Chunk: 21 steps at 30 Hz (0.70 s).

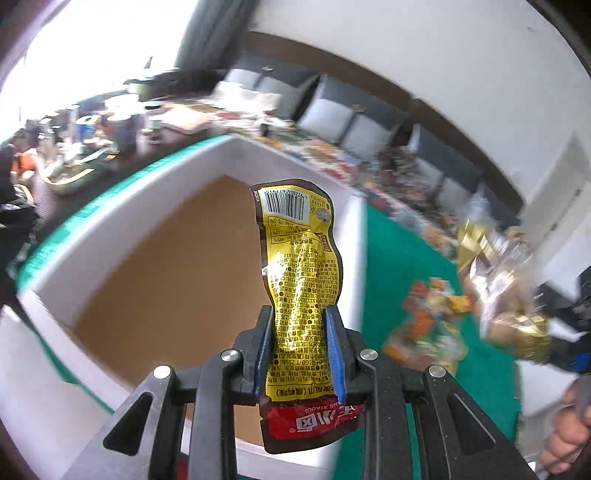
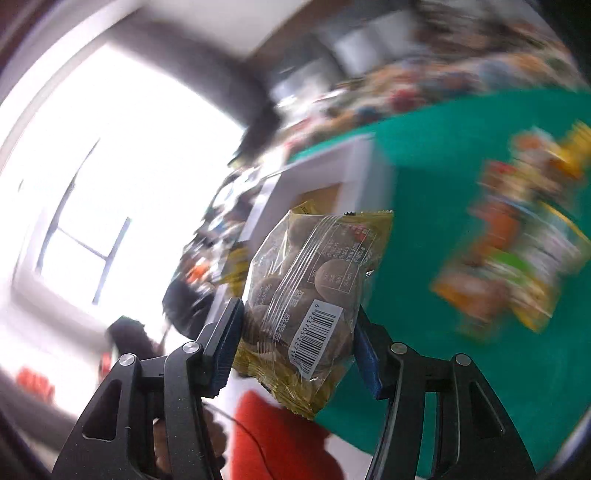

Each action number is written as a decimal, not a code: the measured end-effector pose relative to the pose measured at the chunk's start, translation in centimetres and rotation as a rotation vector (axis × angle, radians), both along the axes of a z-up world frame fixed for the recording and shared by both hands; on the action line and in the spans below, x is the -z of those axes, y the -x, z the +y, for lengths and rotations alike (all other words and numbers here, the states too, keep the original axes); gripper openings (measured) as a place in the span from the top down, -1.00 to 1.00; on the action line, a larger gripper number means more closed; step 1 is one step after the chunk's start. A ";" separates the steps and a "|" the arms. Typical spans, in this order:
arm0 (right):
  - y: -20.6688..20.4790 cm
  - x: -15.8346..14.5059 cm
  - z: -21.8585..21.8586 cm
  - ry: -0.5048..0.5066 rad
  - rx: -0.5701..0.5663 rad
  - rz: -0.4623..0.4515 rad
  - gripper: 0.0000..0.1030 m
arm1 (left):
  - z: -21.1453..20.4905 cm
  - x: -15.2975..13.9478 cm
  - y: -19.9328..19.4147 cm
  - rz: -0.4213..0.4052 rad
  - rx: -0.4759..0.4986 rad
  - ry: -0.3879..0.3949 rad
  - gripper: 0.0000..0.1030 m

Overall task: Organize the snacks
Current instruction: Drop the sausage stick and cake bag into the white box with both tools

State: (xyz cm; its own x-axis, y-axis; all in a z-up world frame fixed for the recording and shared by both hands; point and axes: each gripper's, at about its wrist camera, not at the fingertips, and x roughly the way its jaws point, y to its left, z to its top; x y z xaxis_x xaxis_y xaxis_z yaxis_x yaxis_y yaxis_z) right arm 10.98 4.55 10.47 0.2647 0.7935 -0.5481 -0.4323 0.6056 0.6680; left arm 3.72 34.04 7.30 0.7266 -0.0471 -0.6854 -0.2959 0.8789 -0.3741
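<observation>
White wall [image 1: 424,51] from 12 to 2 o'clock, dark wood rail under it. Sofa [image 1: 332,110] with grey cushions below the rail, blurred. Dark curtain [image 1: 207,33] at 12, blown-out window [image 1: 92,48] at 10–11. Right wrist view: overexposed window [image 2: 122,177] at 9 o'clock, frame bars visible. Green table cover [image 1: 399,258] at 3.

Daylight pours through the window [image 2: 110,177], blown out white; fisheye bends the edges, and the loose snack pile [image 2: 517,251] smears with motion blur.

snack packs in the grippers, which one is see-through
The brown cookie pack in the right gripper; the left gripper holds an opaque yellow pouch.
</observation>
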 end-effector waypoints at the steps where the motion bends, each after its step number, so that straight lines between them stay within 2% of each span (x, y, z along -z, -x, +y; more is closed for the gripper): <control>1: 0.0 -0.6 3.5 0.011 -0.053 -0.023 -0.15 | 1.2 0.4 -0.1 0.028 -0.028 -0.039 0.40; 3: -0.1 -0.3 8.1 0.030 -0.106 -0.048 -0.22 | 3.0 1.6 -0.2 0.082 -0.071 -0.088 0.15; 4: -0.1 0.2 9.8 0.045 -0.126 -0.051 -0.29 | 3.9 2.4 -0.3 0.109 -0.087 -0.090 -0.22; 5: -0.6 1.0 11.6 0.063 -0.148 -0.040 -0.39 | 4.5 3.0 -0.1 0.125 -0.104 -0.089 -0.46; 7: -1.1 2.7 13.7 0.117 -0.158 0.005 -0.46 | 5.2 3.8 0.4 0.135 -0.141 -0.093 -0.50; 9: -1.5 3.5 13.5 0.082 -0.149 0.038 -0.46 | 5.5 3.9 1.2 0.125 -0.156 -0.084 -0.51; 11: -1.0 3.2 11.5 0.049 -0.136 0.000 -0.46 | 5.3 4.0 1.6 0.117 -0.155 -0.075 -0.52; 15: -0.9 4.2 4.7 0.151 -0.010 -0.112 -0.45 | 1.5 3.3 1.1 0.086 -0.071 -0.050 -0.52; 18: -1.3 8.5 -1.9 0.355 0.168 -0.197 -0.45 | -3.6 2.3 0.7 0.034 0.049 -0.032 -0.65; 21: -0.7 13.5 -9.9 0.589 0.333 -0.227 -0.45 | -9.5 2.1 0.4 0.011 0.177 -0.008 -0.87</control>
State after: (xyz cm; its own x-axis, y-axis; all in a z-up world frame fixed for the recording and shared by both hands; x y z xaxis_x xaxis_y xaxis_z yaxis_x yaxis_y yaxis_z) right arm 11.71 -5.39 -2.98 0.6001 0.2393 -0.7633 -0.2511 0.9623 0.1043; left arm 3.35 24.58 5.15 0.6998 -0.1683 -0.6942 -0.1399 0.9207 -0.3643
